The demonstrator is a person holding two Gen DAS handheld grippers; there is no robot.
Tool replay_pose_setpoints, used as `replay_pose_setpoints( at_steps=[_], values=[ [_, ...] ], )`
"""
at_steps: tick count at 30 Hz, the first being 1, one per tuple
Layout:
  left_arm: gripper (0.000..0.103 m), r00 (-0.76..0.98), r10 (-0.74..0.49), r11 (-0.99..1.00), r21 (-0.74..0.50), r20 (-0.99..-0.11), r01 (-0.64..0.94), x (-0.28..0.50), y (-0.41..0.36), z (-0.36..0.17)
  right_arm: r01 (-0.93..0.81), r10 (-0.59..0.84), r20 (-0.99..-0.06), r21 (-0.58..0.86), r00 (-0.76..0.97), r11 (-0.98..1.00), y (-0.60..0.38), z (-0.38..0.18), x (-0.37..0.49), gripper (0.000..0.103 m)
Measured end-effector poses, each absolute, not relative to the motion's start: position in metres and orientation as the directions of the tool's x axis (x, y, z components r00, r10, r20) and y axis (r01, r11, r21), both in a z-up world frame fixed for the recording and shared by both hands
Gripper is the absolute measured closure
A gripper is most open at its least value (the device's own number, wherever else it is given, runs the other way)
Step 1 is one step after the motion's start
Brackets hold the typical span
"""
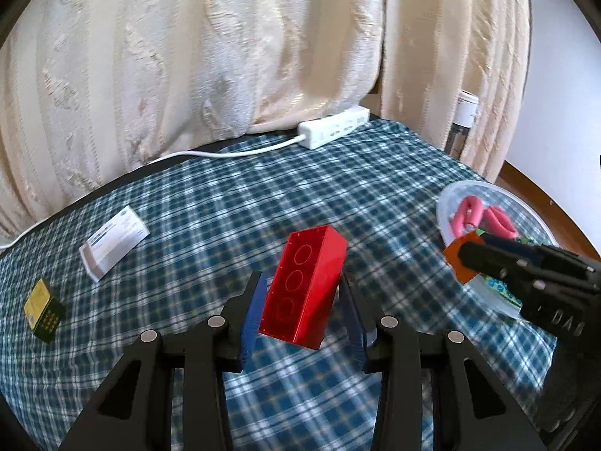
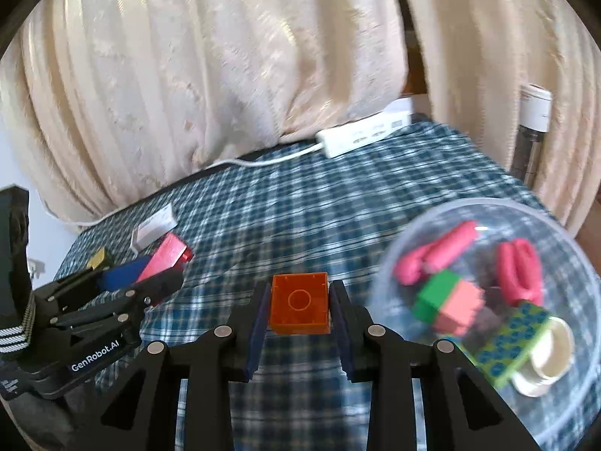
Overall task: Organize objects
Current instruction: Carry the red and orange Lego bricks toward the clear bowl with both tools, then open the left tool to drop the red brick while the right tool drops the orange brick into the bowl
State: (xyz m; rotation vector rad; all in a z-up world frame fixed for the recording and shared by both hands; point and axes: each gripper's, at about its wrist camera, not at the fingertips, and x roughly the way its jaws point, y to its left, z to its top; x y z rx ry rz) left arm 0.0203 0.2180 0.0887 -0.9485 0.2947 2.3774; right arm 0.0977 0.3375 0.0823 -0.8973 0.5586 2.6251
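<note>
Checked blue cloth (image 1: 338,188) covers the tabletop before cream curtains (image 1: 225,56); left gripper (image 1: 302,300) clamps a red brick (image 1: 304,285), right gripper (image 2: 298,315) an orange brick (image 2: 299,302).

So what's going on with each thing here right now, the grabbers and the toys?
Left gripper: shut on the red block, held above the cloth.
Right gripper: shut on the orange block.
Clear bowl: upright, already holding toys.
White box: lying flat.
Power strip: lying flat.
</note>
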Motion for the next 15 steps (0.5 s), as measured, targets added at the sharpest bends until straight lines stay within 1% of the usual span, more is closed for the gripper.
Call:
replay_pose_setpoints(
  at_steps=[6, 15],
  values=[
    [0.062, -0.573, 0.449, -0.785, 0.004, -0.685, -0.62, 0.032, 0.245, 0.092, -0.475, 0.231, -0.616, 0.268, -0.754, -0.838, 0.367, 0.088, 0.127, 0.069],
    [0.062, -0.489, 0.525, -0.705, -0.034, -0.697, -0.708, 0.048, 0.29, 0.09, -0.565, 0.317, -0.604, 0.276, -0.731, -0.777, 0.408, 0.089, 0.164, 0.069]
  ],
)
